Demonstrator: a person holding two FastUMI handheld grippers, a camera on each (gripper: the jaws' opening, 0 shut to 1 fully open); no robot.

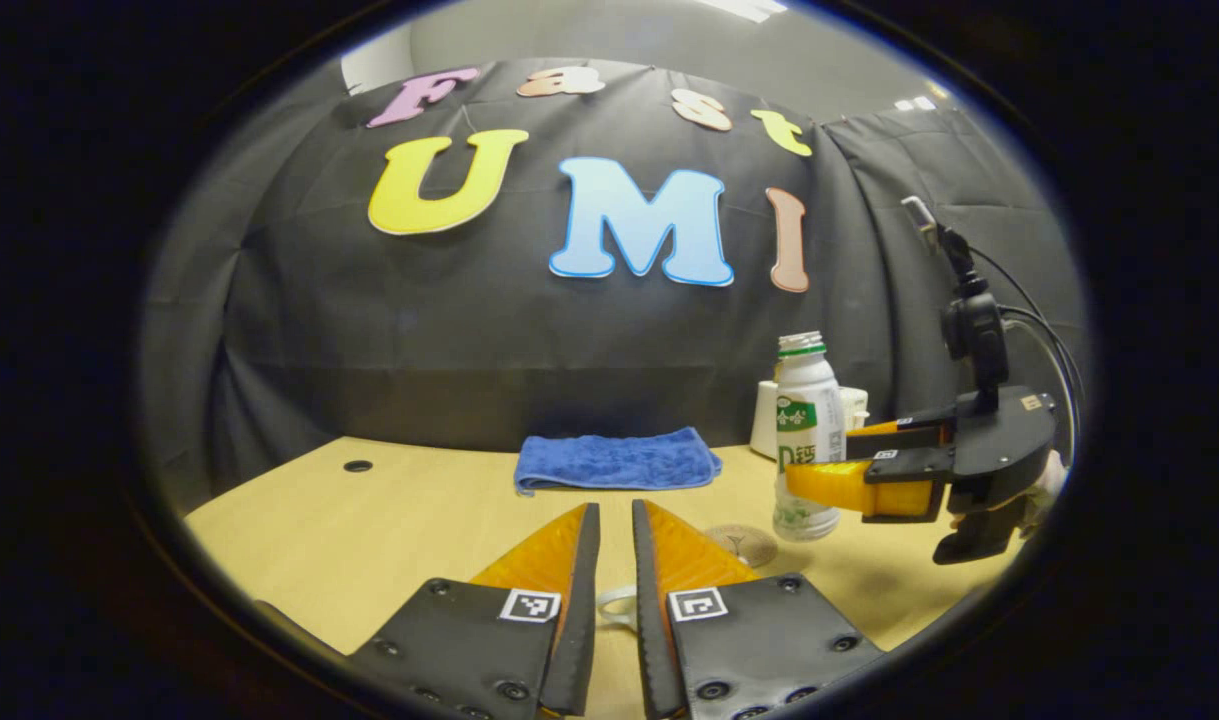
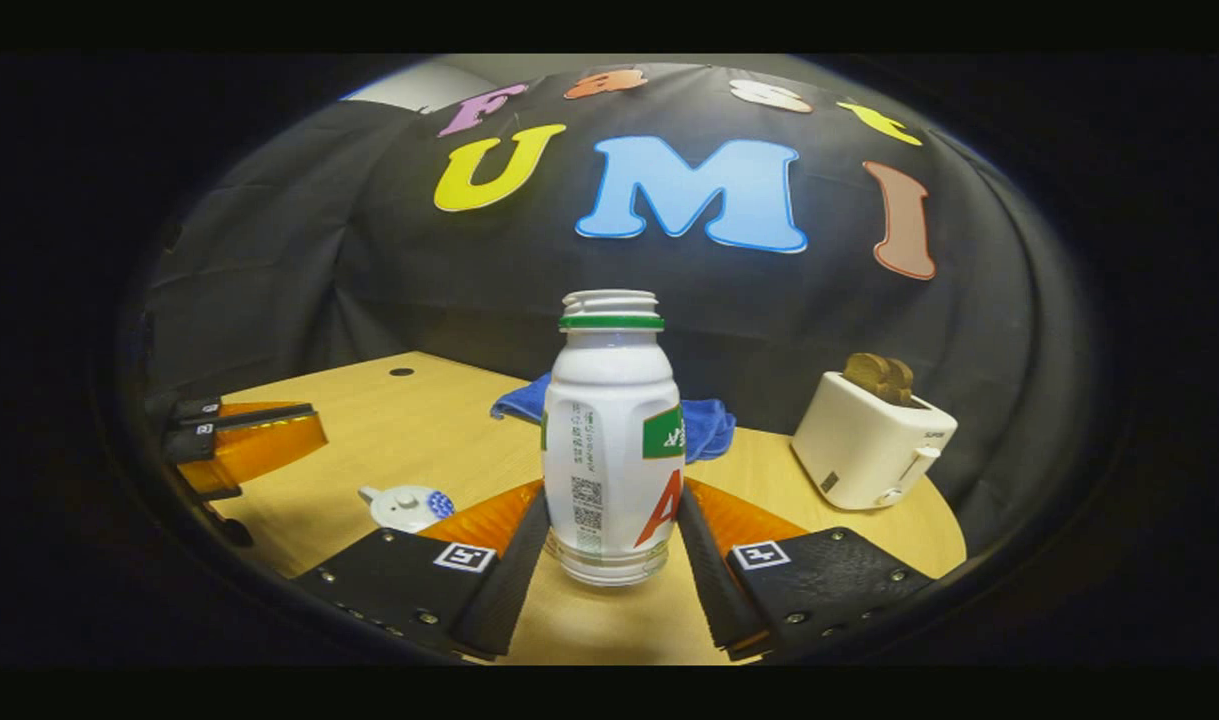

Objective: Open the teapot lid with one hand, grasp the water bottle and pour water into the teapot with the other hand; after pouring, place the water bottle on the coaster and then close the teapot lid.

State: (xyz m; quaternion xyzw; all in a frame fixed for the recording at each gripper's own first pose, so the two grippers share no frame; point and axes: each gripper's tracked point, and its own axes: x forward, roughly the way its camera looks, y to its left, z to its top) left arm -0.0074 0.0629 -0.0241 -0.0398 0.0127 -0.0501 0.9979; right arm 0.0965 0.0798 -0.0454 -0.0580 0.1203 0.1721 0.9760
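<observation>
- Table point(image 1: 389, 530) – its near edge is cut off under the grippers
- Bottle point(image 2: 609, 450) upright between the right gripper point(image 2: 609, 545) fingers; contact unclear
- Left gripper point(image 1: 615, 590) jaws narrow, hiding most of a white teapot point(image 1: 614, 605)

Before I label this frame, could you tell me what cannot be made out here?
Teapot: left gripper view, mostly hidden behind the left gripper fingers.
Water level: water bottle opaque, both views.
Right gripper: right gripper view, whether its fingers press the bottle is unclear.
Coaster: left gripper view, partly behind a finger.
</observation>
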